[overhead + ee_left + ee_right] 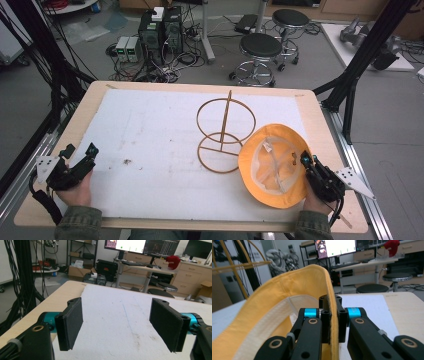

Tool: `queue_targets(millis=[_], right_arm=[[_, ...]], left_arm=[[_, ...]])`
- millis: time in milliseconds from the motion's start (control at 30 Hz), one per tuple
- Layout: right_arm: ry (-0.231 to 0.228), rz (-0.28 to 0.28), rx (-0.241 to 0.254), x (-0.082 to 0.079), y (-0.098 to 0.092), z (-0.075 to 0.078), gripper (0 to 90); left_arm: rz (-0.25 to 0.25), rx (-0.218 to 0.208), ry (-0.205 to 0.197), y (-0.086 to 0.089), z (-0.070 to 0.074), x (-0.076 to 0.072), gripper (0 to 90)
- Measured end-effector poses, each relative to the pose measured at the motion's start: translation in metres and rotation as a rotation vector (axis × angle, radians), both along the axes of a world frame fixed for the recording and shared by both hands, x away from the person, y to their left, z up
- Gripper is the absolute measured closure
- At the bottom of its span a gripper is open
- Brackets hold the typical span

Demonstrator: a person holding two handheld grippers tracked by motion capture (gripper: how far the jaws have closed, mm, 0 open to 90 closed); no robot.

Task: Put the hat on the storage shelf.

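A yellow bucket hat point(274, 167) lies upside down at the right front of the white mat, its pale lining facing up. My right gripper point(306, 161) is shut on the hat's brim point(333, 315) at its right edge, and the brim rises between the two pads in the right gripper view. A wooden wire-like stand point(225, 132), two rings joined by an upright post, sits just left of the hat and touches its edge. My left gripper point(80, 151) rests at the mat's left front, open, with nothing between its pads point(72, 320).
The white mat point(160, 130) covers a light wooden table point(85, 107). Black frame posts point(367, 45) rise at both sides. Stools point(260, 50), computers and cables stand on the floor beyond the far edge.
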State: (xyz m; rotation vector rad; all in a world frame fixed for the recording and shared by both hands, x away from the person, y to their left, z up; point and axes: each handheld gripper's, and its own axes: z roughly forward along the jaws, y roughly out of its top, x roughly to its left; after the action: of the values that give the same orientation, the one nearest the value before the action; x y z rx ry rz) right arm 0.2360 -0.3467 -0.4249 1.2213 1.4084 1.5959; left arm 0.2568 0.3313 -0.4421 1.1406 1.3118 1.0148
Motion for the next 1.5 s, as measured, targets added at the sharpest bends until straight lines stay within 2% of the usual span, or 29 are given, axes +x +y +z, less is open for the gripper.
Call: queue_targets(millis=[67, 267, 400, 433, 567, 867, 1067, 1133, 1233, 1433, 1500], right_arm=[[-0.031, 0.004, 0.031, -0.001, -0.002, 0.002, 86.5], [-0.048, -0.007, 0.050, 0.001, -0.006, 0.007, 86.5], [-0.076, -0.008, 0.050, 0.002, -0.005, 0.011, 86.5], [-0.071, -0.004, 0.056, 0.001, -0.005, 0.012, 86.5], [-0.095, -0.002, 0.043, 0.003, -0.004, 0.017, 86.5], [-0.124, -0.011, 0.040, 0.006, -0.005, 0.026, 86.5], [-0.157, -0.014, 0.049, 0.014, -0.004, 0.034, 86.5], [-0.202, -0.028, 0.022, 0.019, 0.000, 0.042, 86.5], [-0.222, -0.037, 0.007, 0.023, 0.003, 0.047, 86.5], [-0.242, -0.029, 0.051, 0.037, 0.011, 0.058, 86.5], [-0.246, -0.031, 0.052, 0.040, 0.012, 0.062, 86.5]], left_arm=[[0.000, -0.009, -0.003, 0.001, 0.000, 0.000, 27.0], [0.004, -0.014, -0.005, 0.002, 0.000, -0.001, 27.0], [0.002, -0.019, -0.006, 0.002, 0.000, 0.000, 27.0], [0.002, -0.021, -0.006, 0.002, 0.000, 0.000, 27.0], [0.002, 0.004, -0.012, 0.001, 0.001, -0.001, 27.0], [-0.006, 0.011, -0.020, -0.001, 0.002, -0.002, 27.0], [-0.011, 0.017, -0.026, -0.003, 0.003, -0.003, 27.0], [-0.013, 0.020, -0.028, -0.004, 0.003, -0.003, 27.0], [-0.015, 0.018, -0.028, -0.004, 0.003, -0.003, 27.0], [-0.012, 0.007, -0.030, -0.002, 0.003, -0.005, 27.0], [-0.011, 0.006, -0.031, -0.002, 0.003, -0.005, 27.0]])
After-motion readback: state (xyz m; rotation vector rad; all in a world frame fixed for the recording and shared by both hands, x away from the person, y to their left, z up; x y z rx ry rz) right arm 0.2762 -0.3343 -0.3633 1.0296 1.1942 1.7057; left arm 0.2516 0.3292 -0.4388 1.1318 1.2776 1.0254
